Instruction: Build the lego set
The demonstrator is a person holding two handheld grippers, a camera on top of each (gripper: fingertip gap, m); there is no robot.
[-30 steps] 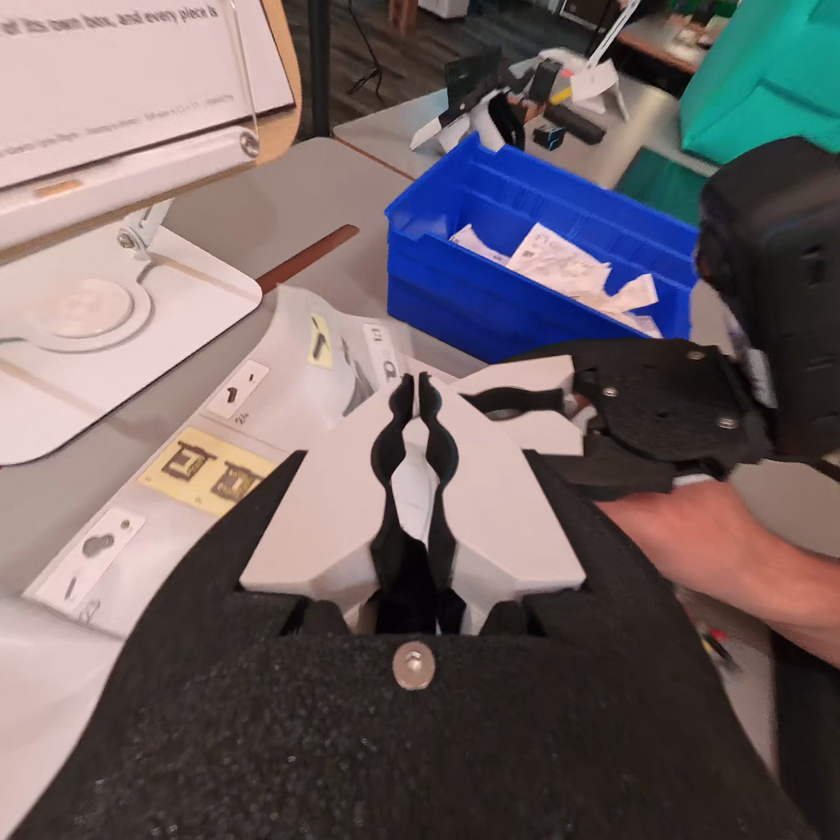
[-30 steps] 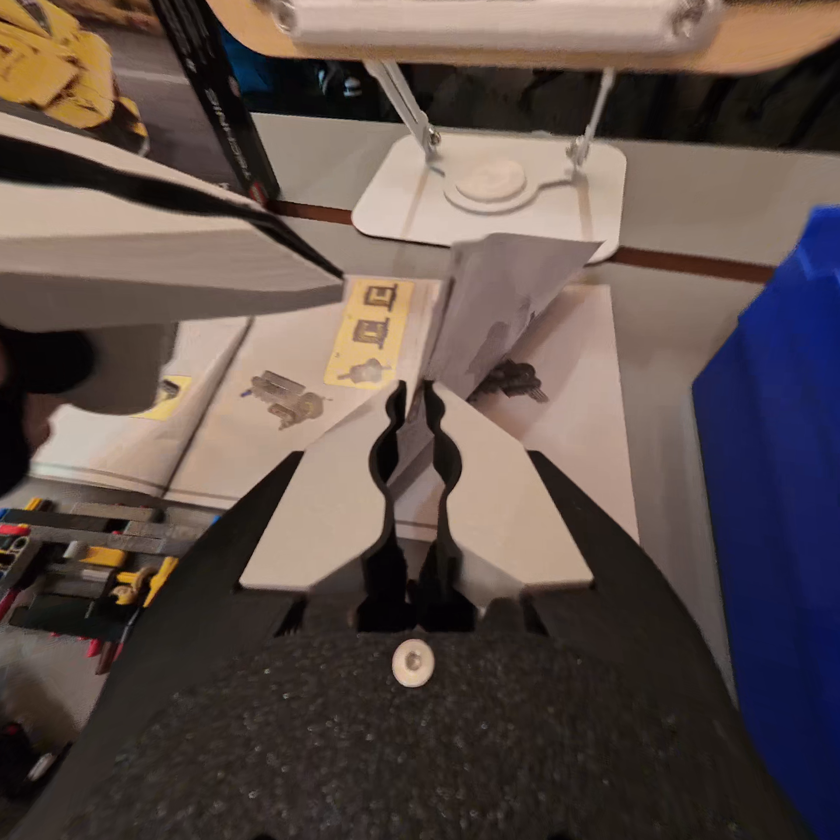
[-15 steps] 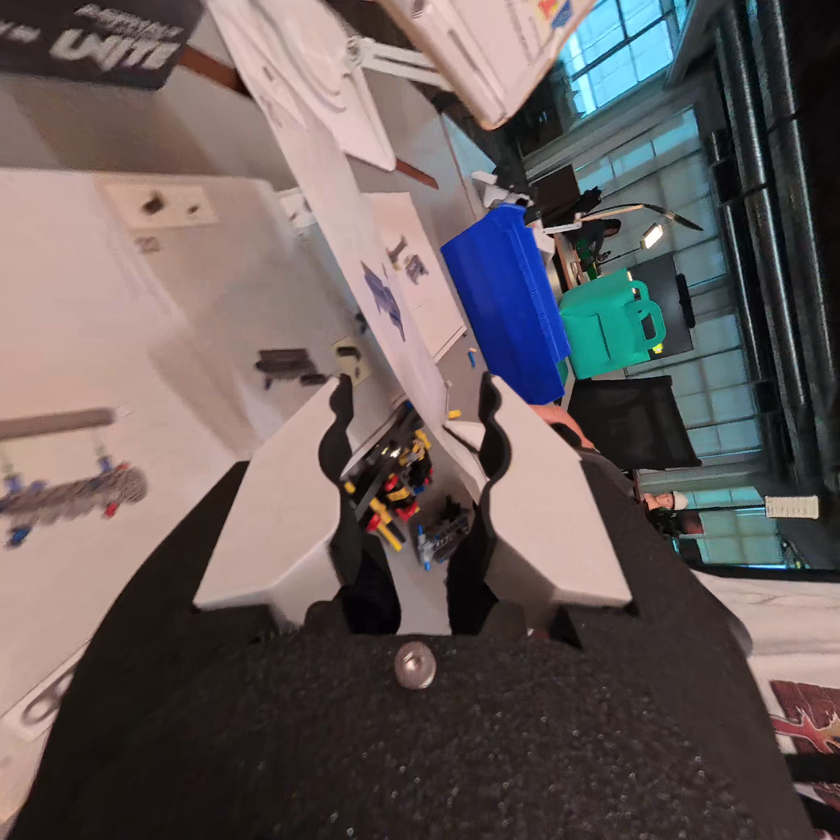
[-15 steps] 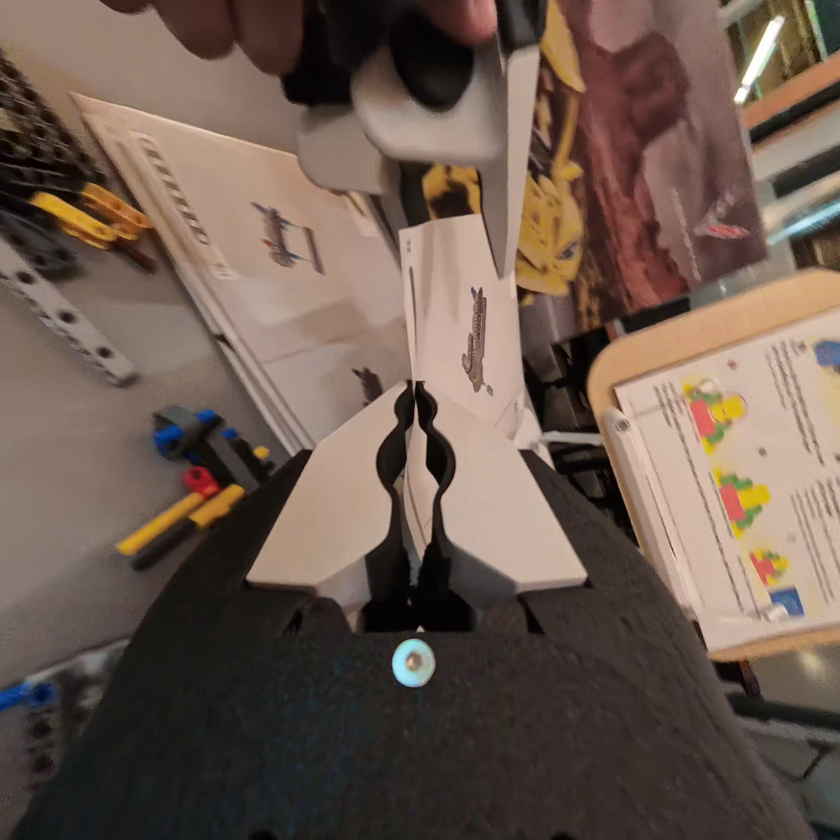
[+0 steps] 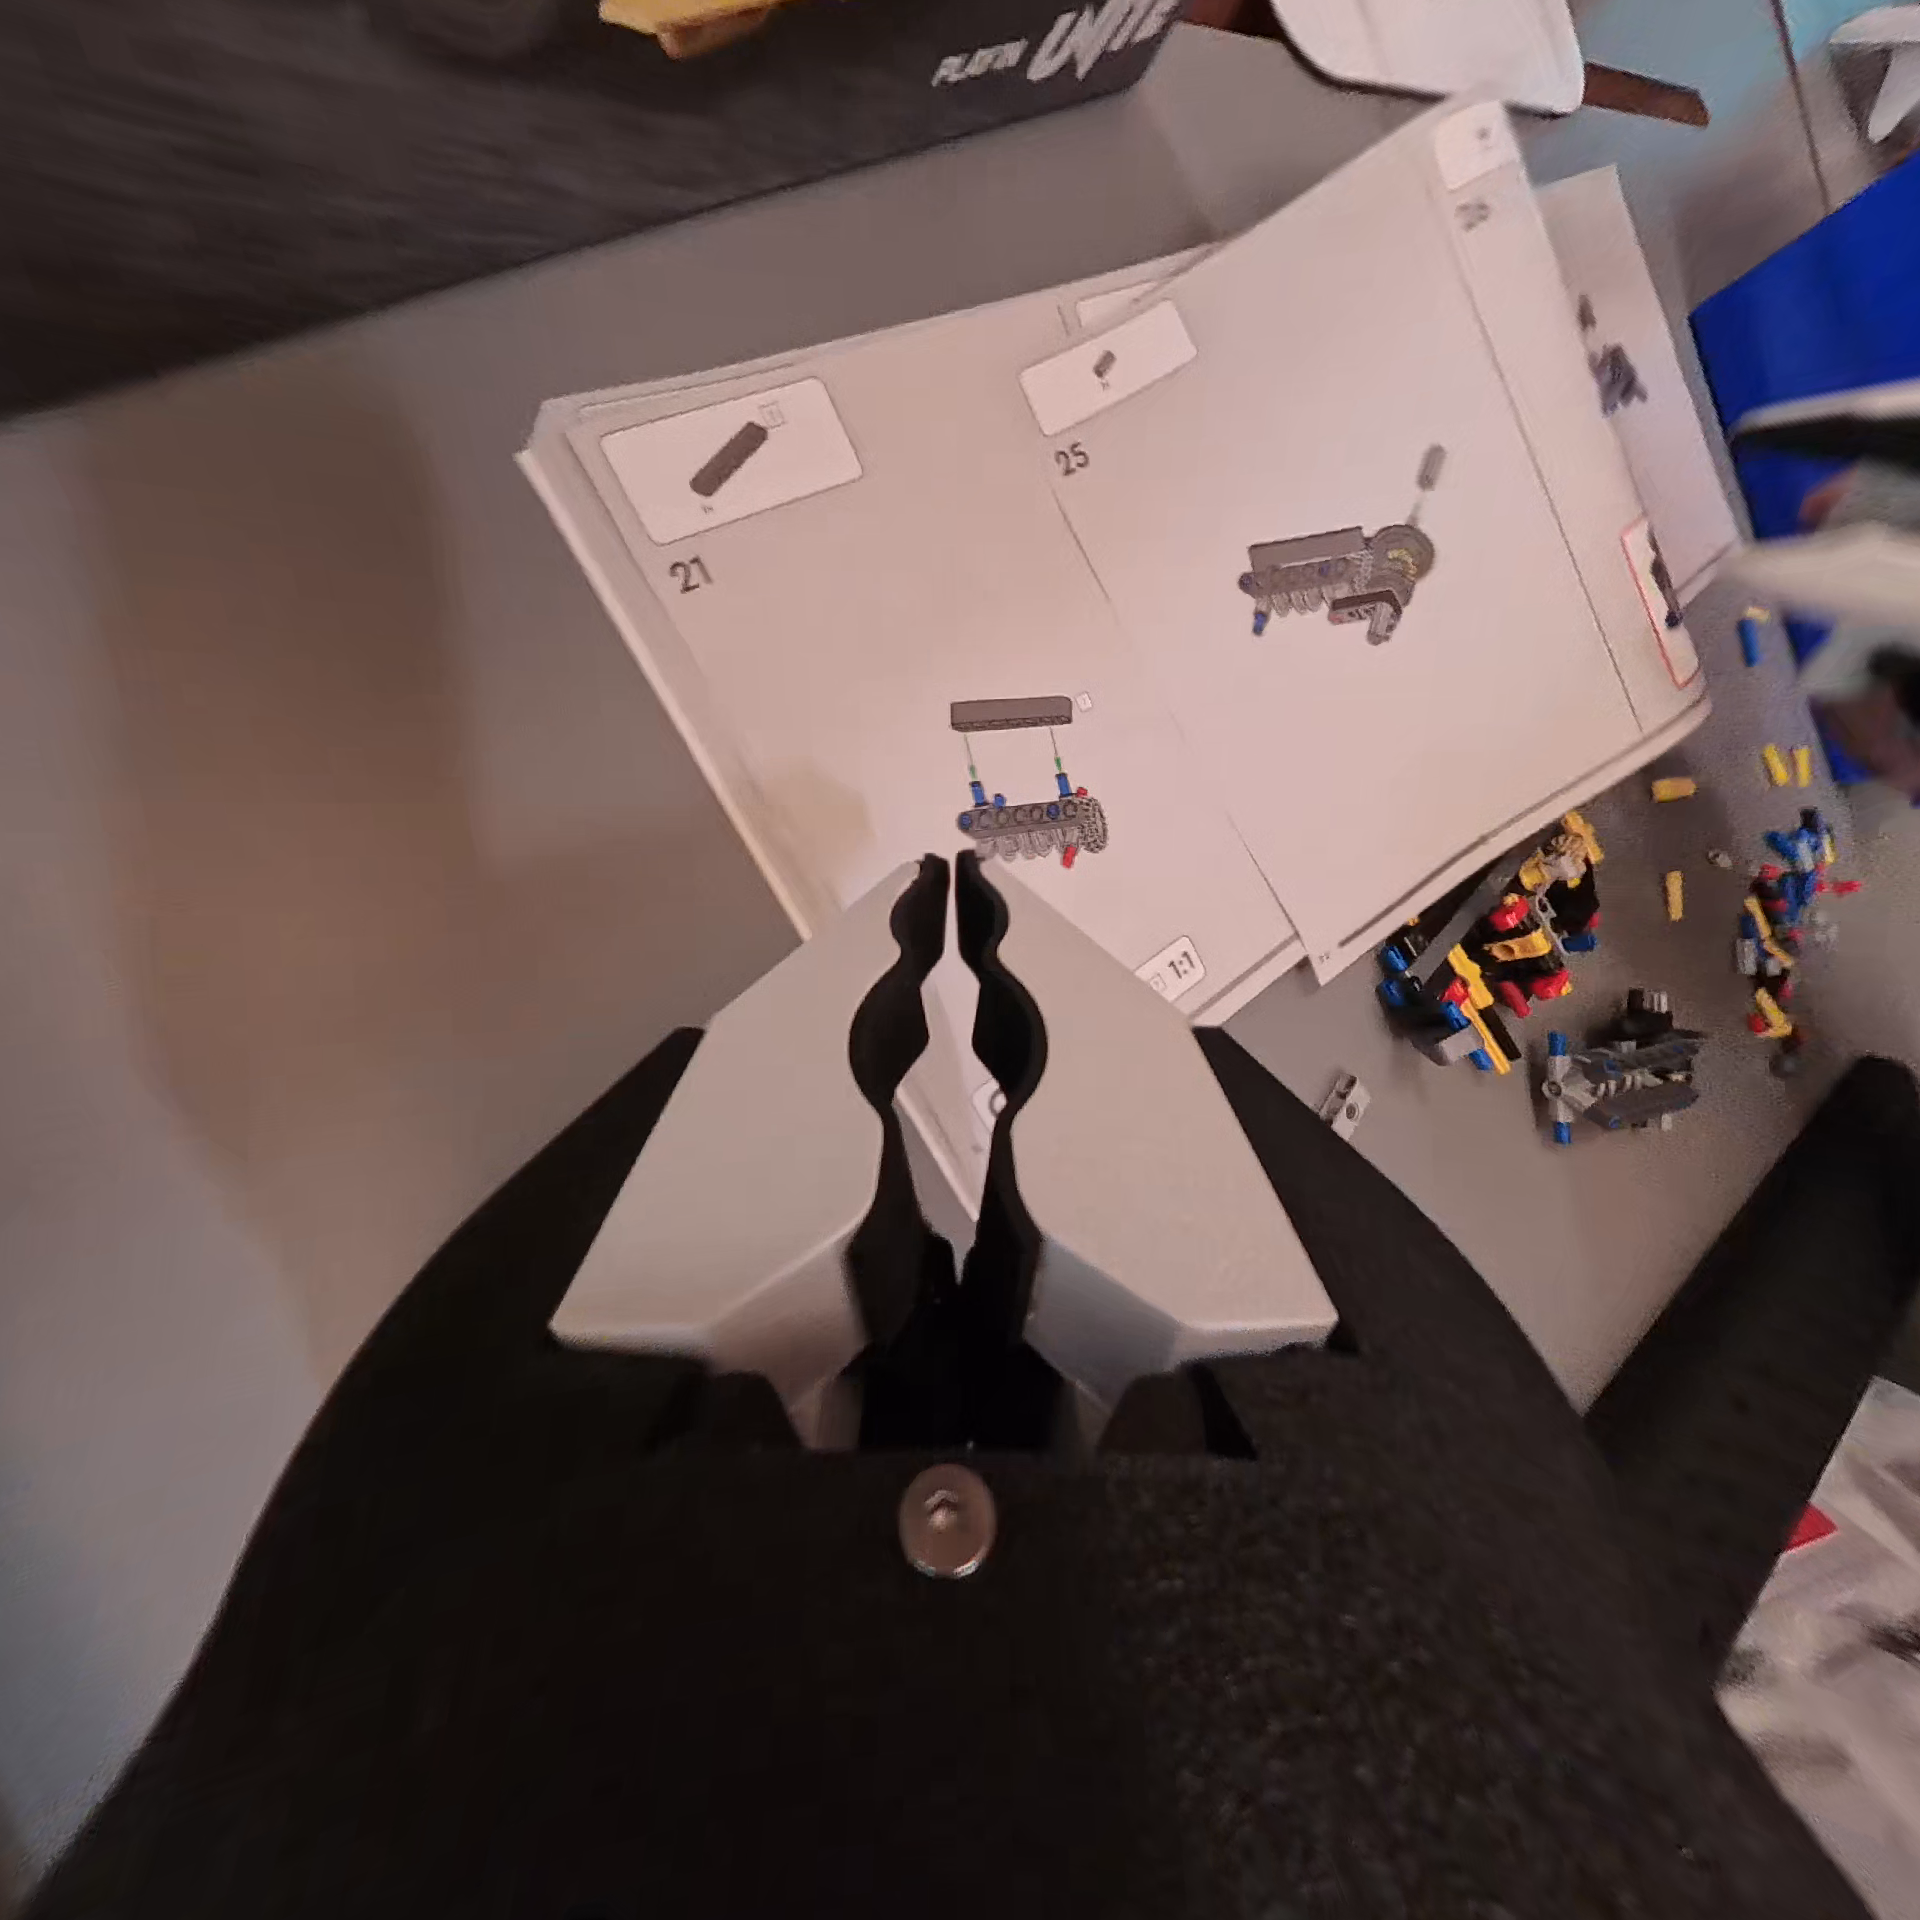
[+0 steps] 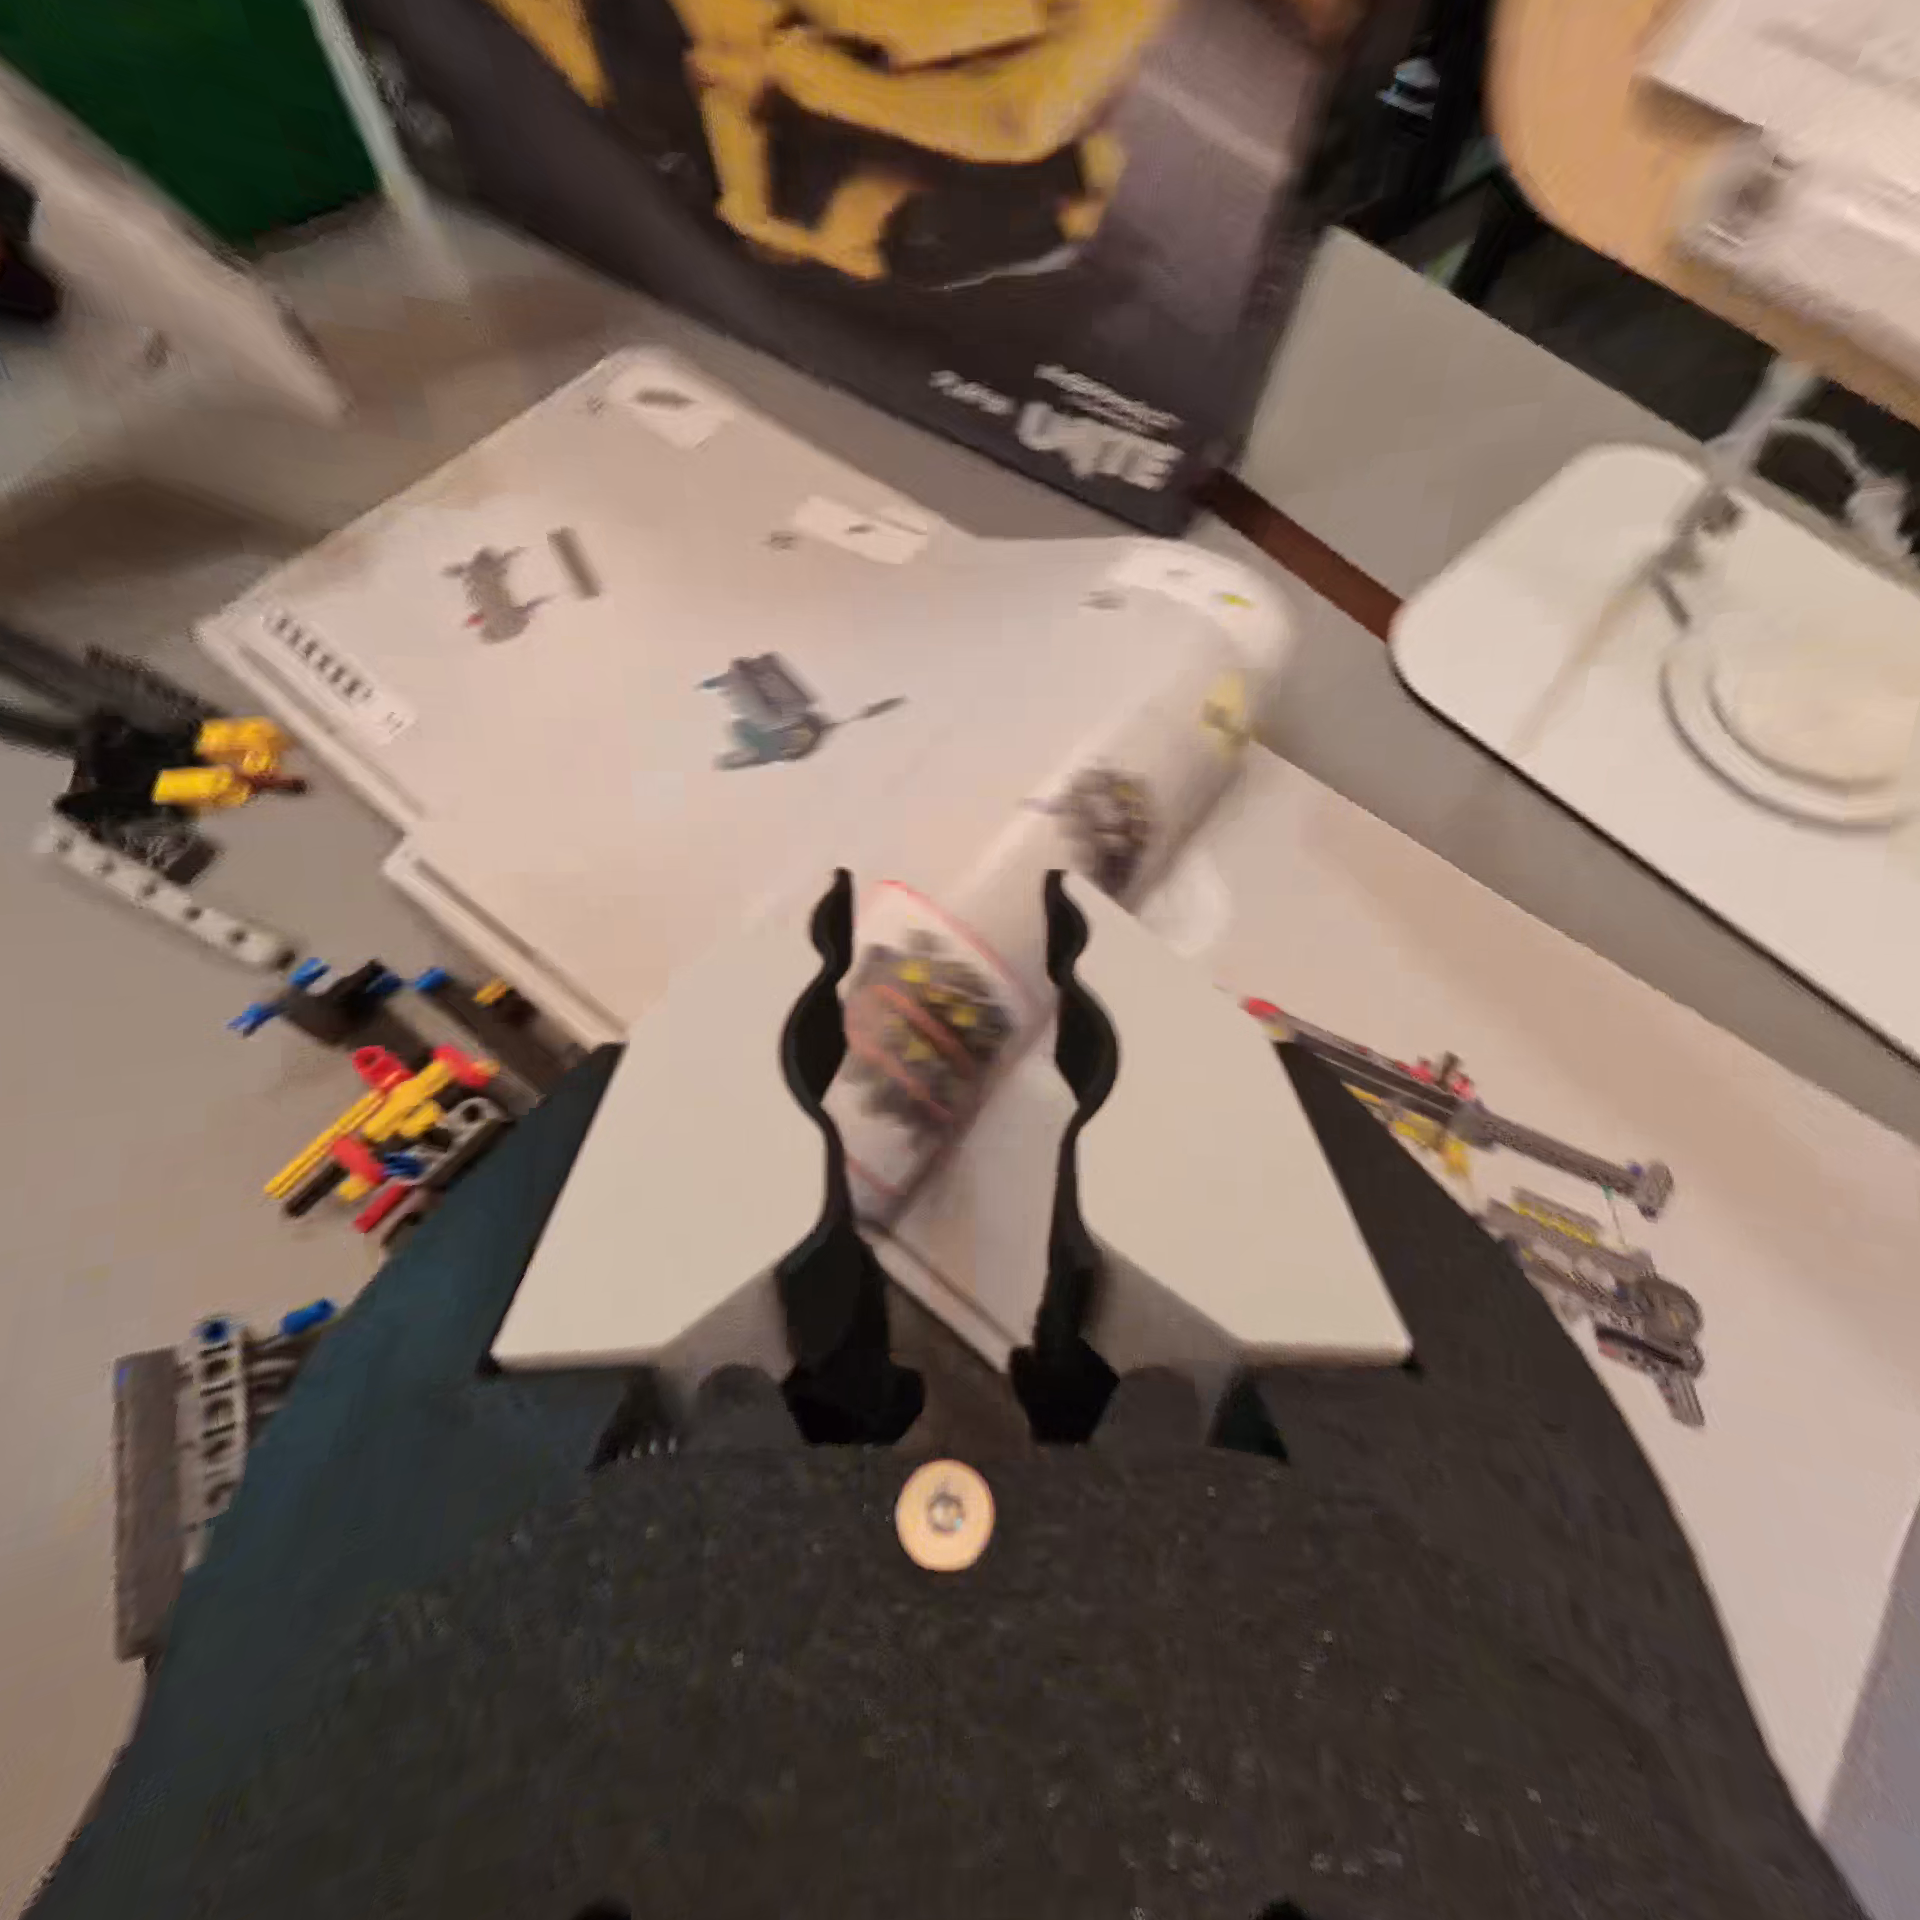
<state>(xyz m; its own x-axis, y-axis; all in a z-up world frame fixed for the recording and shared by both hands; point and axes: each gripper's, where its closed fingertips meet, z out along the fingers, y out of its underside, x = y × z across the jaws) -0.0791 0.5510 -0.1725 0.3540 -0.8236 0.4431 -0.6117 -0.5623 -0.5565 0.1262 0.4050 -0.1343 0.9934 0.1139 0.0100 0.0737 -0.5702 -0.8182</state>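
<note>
The open instruction booklet (image 5: 1039, 582) lies on the grey table (image 5: 312, 831). My left gripper (image 5: 951, 868) is shut just above the booklet's near left page, and I see nothing between its tips. My right gripper (image 6: 945, 894) is open above the booklet (image 6: 644, 644). A curled page (image 6: 1132, 821) rises under and beyond its fingers, and the pads do not press on it. Loose Lego pieces and small assemblies in black, yellow, red and blue (image 5: 1486, 956) lie right of the booklet. They also show in the right wrist view (image 6: 395, 1122).
The dark Lego box (image 6: 935, 208) stands behind the booklet and also shows in the left wrist view (image 5: 520, 104). A blue bin (image 5: 1829, 343) is at the right. A white stand base (image 6: 1662, 675) sits at the back right. Long grey assemblies (image 6: 1507, 1143) lie on a white sheet. About 25 centimeters separates my left fingertips from my right.
My right gripper held a booklet page and has now opened and let it go; the page curls down. My left gripper was open half a second ago and is now shut. Both views swung over the booklet.
</note>
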